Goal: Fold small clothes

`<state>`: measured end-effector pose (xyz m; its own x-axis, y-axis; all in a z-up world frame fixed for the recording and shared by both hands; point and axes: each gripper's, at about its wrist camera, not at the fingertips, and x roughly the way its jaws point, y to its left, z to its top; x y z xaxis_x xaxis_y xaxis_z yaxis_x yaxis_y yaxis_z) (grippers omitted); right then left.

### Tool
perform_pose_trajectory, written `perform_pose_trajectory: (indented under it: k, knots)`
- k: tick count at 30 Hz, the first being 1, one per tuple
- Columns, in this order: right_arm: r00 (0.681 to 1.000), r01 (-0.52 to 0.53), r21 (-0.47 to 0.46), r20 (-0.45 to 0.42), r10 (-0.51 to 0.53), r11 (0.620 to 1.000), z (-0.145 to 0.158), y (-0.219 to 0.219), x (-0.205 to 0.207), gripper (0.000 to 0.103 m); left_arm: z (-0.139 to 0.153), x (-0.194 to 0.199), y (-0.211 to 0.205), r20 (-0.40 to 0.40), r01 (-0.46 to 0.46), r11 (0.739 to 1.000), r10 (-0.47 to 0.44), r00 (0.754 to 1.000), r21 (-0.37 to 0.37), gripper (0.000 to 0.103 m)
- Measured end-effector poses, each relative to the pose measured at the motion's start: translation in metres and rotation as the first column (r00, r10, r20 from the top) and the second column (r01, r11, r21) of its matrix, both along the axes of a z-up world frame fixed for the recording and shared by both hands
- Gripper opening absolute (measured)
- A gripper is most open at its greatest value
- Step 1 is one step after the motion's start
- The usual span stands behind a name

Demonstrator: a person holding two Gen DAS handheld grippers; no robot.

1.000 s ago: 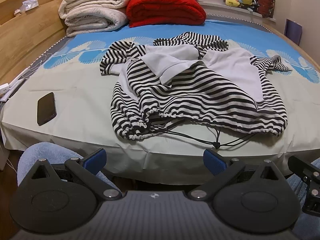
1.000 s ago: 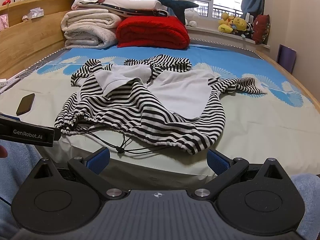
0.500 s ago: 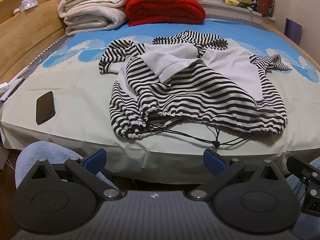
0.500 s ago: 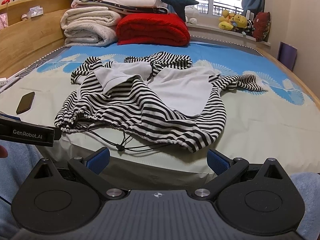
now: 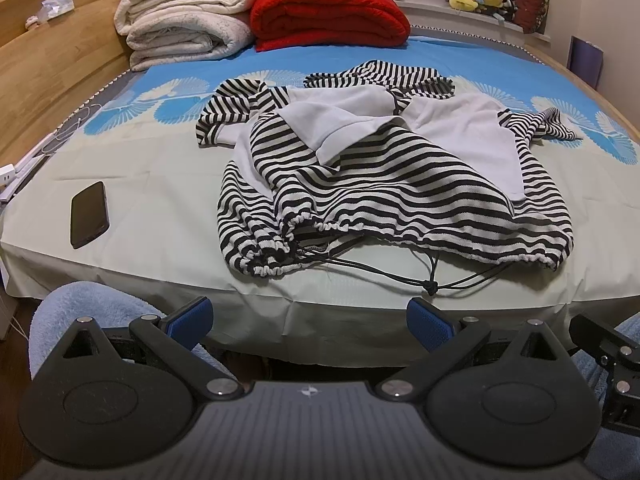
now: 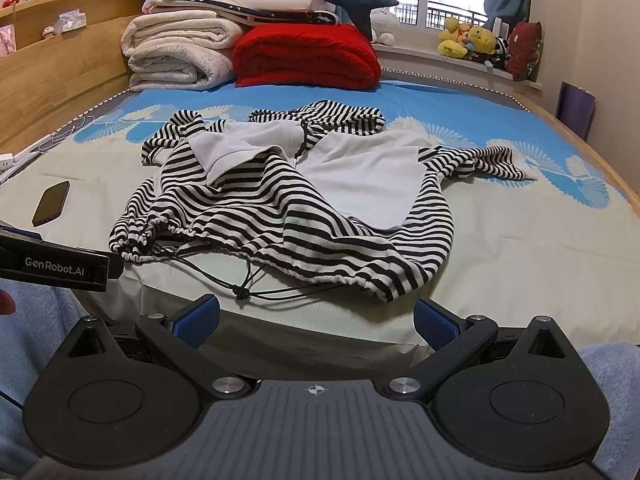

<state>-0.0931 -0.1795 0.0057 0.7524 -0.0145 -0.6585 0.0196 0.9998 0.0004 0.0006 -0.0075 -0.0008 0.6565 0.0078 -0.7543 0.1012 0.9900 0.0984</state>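
I've eased both grippers, left gripper [image 5: 308, 322] and right gripper [image 6: 316, 320], jaws wide (nothing held), nearer the rumpled striped hoodie [image 5: 384, 184] at twelve o'clock, folding unstarted.

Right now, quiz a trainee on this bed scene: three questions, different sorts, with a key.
1. True or false: the left gripper is shut on the hoodie.
2. What lies on the sheet left of the hoodie? A) phone B) book C) remote
3. Fill in: the drawstring trails off the hem toward the bed's ____ edge.

Key: 1 false, both it and the right gripper are open, short of the bed. 2 A, the phone. 3 near.
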Motion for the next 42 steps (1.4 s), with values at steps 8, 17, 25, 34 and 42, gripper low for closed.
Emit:
perform_pose_trajectory:
  k: [8, 17, 25, 34, 42]
  knots:
    - [1.000, 0.000, 0.000, 0.000, 0.000, 1.000, 0.0002, 0.0001, 0.0003, 0.102, -0.0002, -0.0011, -0.0019, 0.004, 0.001, 1.000, -0.001, 1.000, -0.001, 0.103]
    - [1.000, 0.000, 0.000, -0.003, 0.000, 1.000, -0.0002, 0.0002, 0.0007, 0.102, 0.0001, -0.0011, -0.0024, 0.004, 0.002, 1.000, -0.002, 1.000, 0.000, 0.103]
    - [1.000, 0.002, 0.001, -0.005, -0.002, 1.000, -0.0015, -0.0003, 0.0002, 0.102, -0.0006, -0.0012, -0.0035, 0.003, 0.002, 1.000, -0.002, 1.000, -0.001, 0.103]
    - [1.000, 0.001, 0.000, -0.005, -0.001, 1.000, -0.0012, -0.0002, 0.0005, 0.102, -0.0005, -0.0016, -0.0037, 0.003, 0.003, 1.000, -0.003, 1.000, -0.001, 0.103]
    - [1.000, 0.002, 0.001, -0.006, -0.002, 1.000, -0.0009, -0.0002, 0.0004, 0.102, 0.0003, -0.0028, -0.0023, 0.003, 0.003, 1.000, -0.003, 1.000, -0.004, 0.103]
